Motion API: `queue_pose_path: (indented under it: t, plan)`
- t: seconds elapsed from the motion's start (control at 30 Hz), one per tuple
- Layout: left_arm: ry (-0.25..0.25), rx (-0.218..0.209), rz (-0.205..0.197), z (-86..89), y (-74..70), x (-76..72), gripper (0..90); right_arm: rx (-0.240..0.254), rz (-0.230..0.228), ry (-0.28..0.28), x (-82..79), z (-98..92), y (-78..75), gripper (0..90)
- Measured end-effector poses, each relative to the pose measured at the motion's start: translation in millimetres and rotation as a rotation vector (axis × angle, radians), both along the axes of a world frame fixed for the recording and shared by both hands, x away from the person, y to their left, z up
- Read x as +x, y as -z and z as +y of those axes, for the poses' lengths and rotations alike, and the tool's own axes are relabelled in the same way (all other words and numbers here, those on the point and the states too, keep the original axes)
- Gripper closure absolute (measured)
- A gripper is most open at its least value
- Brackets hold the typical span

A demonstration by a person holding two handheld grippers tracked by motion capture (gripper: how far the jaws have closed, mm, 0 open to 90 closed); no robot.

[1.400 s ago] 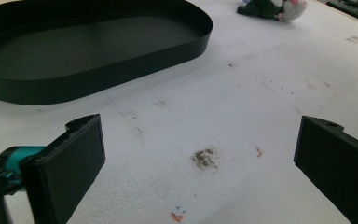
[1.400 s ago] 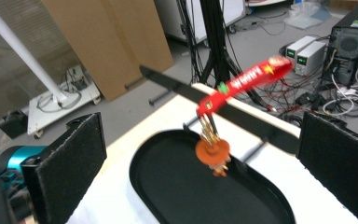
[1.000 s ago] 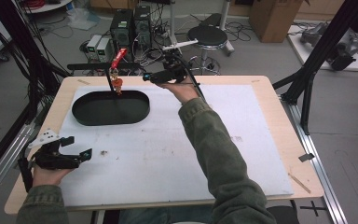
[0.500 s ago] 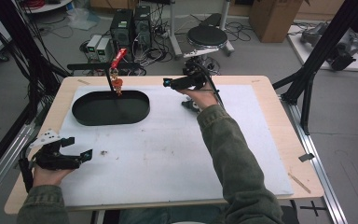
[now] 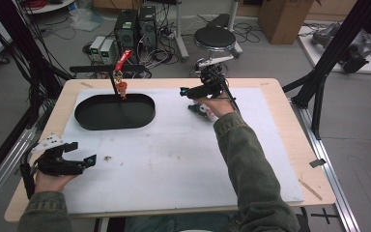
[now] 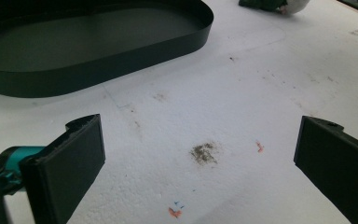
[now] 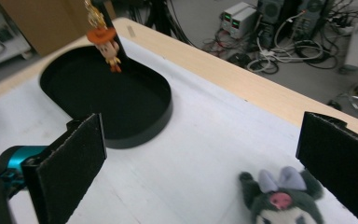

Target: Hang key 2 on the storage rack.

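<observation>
A black oval tray [image 5: 115,112] lies at the back left of the white mat. Over its far rim a small orange-hatted figure [image 5: 121,87] hangs from a red clip [image 5: 122,60] on a black stand. A grey plush toy [image 5: 200,110] with a pink nose lies right of the tray. My right gripper [image 5: 186,91] hovers open just above and behind that plush toy [image 7: 279,196], jaws pointing left toward the tray [image 7: 107,98] and figure [image 7: 106,45]. My right gripper [image 7: 200,123] holds nothing. My left gripper [image 5: 84,155] rests open at the front left, and in its own view my left gripper [image 6: 200,126] frames bare mat.
The white mat [image 5: 174,159] has a brown stain [image 6: 204,152] and small orange marks near the left gripper. The wooden table edge [image 5: 290,125] borders the mat. Behind the table stand a stool [image 5: 215,36] and computer boxes [image 5: 135,26]. Black frame struts [image 5: 328,63] rise at the right.
My right gripper has drawn away from the hanging figure, moving right to sit over the plush toy. The left gripper has stayed in place.
</observation>
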State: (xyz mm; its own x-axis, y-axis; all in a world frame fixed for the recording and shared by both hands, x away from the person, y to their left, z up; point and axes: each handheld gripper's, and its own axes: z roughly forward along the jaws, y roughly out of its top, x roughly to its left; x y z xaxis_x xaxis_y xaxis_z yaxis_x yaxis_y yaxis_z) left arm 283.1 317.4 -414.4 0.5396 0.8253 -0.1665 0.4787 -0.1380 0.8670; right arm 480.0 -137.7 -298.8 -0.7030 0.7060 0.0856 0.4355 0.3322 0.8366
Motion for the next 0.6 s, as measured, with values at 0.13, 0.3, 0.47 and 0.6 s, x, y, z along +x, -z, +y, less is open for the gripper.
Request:
queue_pose_path:
  t: [0.13, 0.3, 0.47, 0.6]
  plan:
    - [-0.001, 0.002, -0.002, 0.5, -0.1, 0.0, 2.3, -0.046, -0.008, -0.005, -0.2, -0.4, 2.7, 0.5]
    - [-0.002, 0.001, -0.002, 0.5, 0.0, 0.0, 2.3, -0.072, 0.0, 0.003, -0.5, -6.3, 13.1, 0.5]
    - [-0.003, 0.003, -0.003, 0.1, 0.0, -0.1, 2.3, -0.082, 0.021, 0.03, 3.0, -17.4, 22.4, 0.6]
    - [-0.002, 0.006, -0.003, -0.2, 0.2, 0.0, 2.3, -0.125, 0.034, 0.045, 9.8, -24.0, 32.8, 0.5]
